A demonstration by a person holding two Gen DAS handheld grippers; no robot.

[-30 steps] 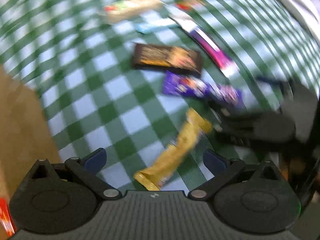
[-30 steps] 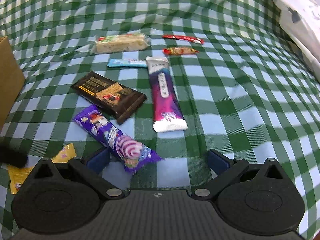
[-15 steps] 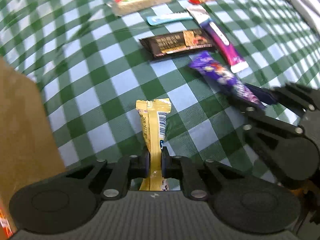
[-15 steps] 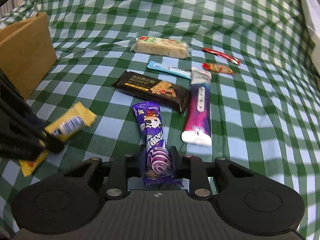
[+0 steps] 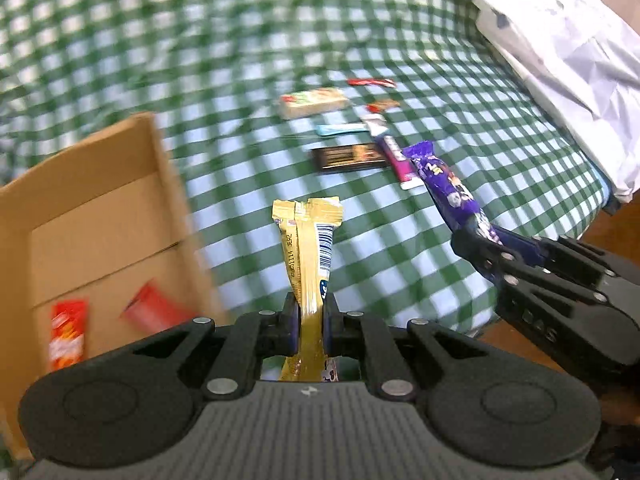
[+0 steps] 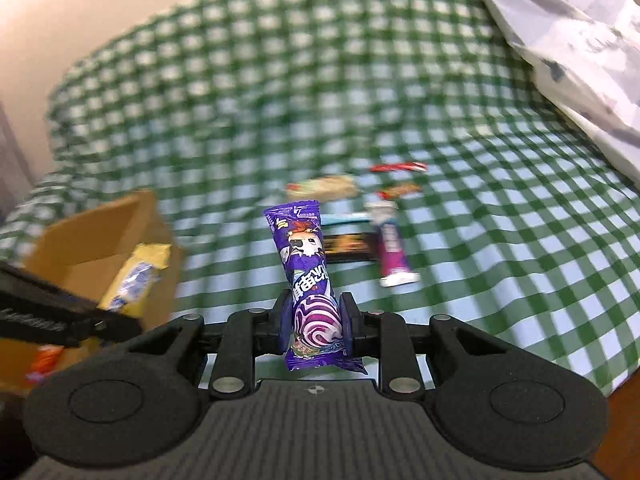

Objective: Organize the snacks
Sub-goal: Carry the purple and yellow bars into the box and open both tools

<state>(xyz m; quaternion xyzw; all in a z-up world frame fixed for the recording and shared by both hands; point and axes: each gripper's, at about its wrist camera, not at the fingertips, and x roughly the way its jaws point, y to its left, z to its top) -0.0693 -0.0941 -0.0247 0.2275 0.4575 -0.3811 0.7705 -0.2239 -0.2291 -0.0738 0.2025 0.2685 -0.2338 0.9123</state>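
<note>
Sitting far left, open cardboard box [image 5: 96, 216] on the green-and-white checked cloth [image 5: 240, 60]; inside, an orange-red snack pack [image 5: 66, 334] and a red packet [image 5: 154, 310], both blurred. Left gripper [image 5: 310, 320] just right of the box, fingers [image 5: 291, 326] pinching a yellow-gold snack bar [image 5: 310, 256] near its lower end, bar standing upright, barcode side showing, top seal free in the air above the cloth. In the right wrist view the same bar sits at the box's near wall.

Mid-cloth, loose snacks lying flat: pale cereal-type bar [image 5: 313, 103], light-blue bar [image 5: 341, 129] below it, dark brown chocolate bar [image 5: 348, 157] nearer still. Thin red stick [image 5: 371, 82] and small orange-red candy [image 5: 383, 106] to their right, magenta-and-white pouch [image 5: 396, 158] running lengthwise beside the chocolate bar.

Right gripper [image 6: 314, 322] lifted off the cloth, fingers [image 6: 347, 320] clamped on the lower part of a purple cartoon-print snack pack [image 6: 306, 276], pack upright, slight lean left. From the left wrist view it pokes up and leftward over the pouch. Far right, crumpled white plastic bag [image 5: 568, 52] at the cloth's edge.
</note>
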